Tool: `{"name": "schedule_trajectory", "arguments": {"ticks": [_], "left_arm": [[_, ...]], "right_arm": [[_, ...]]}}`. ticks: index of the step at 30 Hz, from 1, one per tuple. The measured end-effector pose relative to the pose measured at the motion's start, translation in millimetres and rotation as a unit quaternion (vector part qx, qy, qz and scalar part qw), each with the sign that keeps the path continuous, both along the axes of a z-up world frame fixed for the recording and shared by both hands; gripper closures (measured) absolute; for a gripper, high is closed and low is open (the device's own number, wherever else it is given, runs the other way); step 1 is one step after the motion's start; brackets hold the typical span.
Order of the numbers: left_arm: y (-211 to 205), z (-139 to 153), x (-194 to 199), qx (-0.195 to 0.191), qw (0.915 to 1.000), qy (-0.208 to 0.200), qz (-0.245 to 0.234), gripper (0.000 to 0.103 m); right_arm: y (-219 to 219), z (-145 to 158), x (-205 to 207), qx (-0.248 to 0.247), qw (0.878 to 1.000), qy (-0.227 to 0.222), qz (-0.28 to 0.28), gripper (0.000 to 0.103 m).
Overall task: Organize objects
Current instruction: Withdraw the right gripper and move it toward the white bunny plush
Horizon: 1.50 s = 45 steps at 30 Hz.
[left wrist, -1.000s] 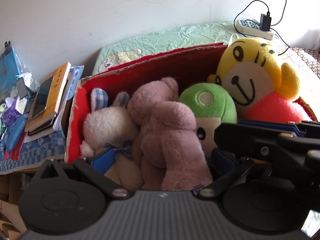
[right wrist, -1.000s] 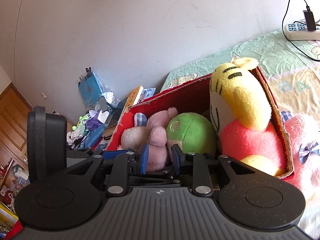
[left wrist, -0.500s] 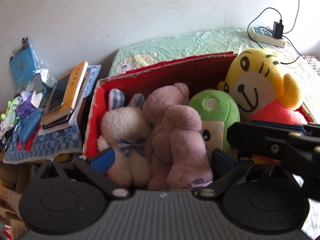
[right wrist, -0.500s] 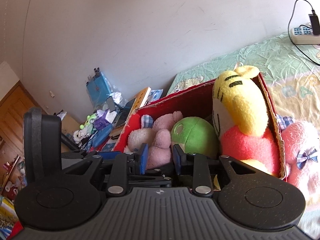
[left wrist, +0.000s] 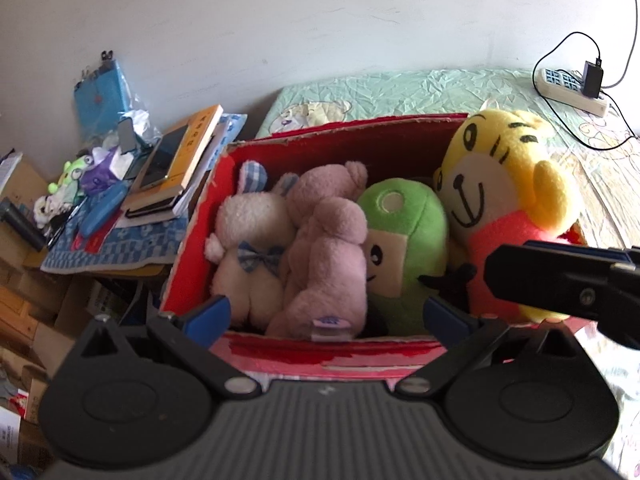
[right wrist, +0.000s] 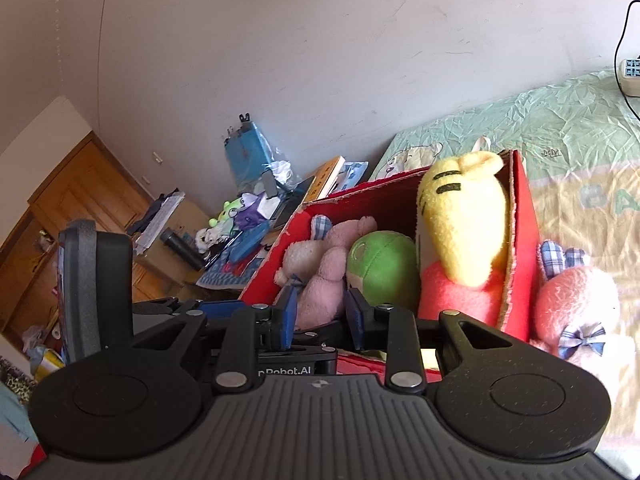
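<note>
A red cardboard box point(left wrist: 400, 136) on the bed holds a white bunny plush point(left wrist: 252, 248), a pink plush point(left wrist: 328, 248), a green plush point(left wrist: 404, 240) and a yellow tiger plush point(left wrist: 504, 184). My left gripper point(left wrist: 326, 314) is open and empty, hovering just in front of the box's near wall. My right gripper point(right wrist: 320, 312) is partly open and empty, near the same wall; it shows at the right of the left wrist view point(left wrist: 560, 280). A pink bunny plush point(right wrist: 576, 308) lies on the bed outside the box's right side.
A cluttered side table point(left wrist: 112, 240) left of the box carries stacked books point(left wrist: 180, 160), a blue bag point(left wrist: 100, 100) and small toys. A power strip point(left wrist: 572, 88) with cables lies on the green bedsheet point(left wrist: 400, 88) by the wall. A wooden cabinet point(right wrist: 60, 208) stands far left.
Both grippers have pulled back and up from the box, so its near wall and more of the room now show. The plush toys in the box have not moved.
</note>
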State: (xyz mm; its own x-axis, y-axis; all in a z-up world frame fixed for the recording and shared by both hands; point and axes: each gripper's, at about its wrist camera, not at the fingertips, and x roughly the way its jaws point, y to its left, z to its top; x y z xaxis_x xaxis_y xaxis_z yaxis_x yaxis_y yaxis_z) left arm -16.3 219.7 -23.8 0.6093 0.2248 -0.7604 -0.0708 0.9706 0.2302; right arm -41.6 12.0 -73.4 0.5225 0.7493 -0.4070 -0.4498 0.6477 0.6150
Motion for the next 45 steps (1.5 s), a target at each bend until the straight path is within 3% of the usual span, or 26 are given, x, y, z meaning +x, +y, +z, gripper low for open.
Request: {"name": "schedule_trajectory", "arguments": {"ticks": [11,24,35,45], "left_arm": [[-26,8,-22,0.009,0.9976,-0.012,0.068,0.001],[-67,-21,-37,0.007,0.9949,0.043,0.091,0.001],[-106,-45,-34,-0.007,0.9957,0.074,0.055,0.001],[-146,-67,-33,-0.049,0.9949,0.075,-0.047,0.001]], "right_arm": [[-40,-3,-1,0.017,0.998,0.007,0.060,0.072],[-77,-17,-3,0.035,0.996,0.036,0.077,0.072],[-117,-36,-6,0.031,0.996,0.065,0.047,0.072],[-147,-65,-6,0.013,0.995,0.103,-0.012,0.071]]}}
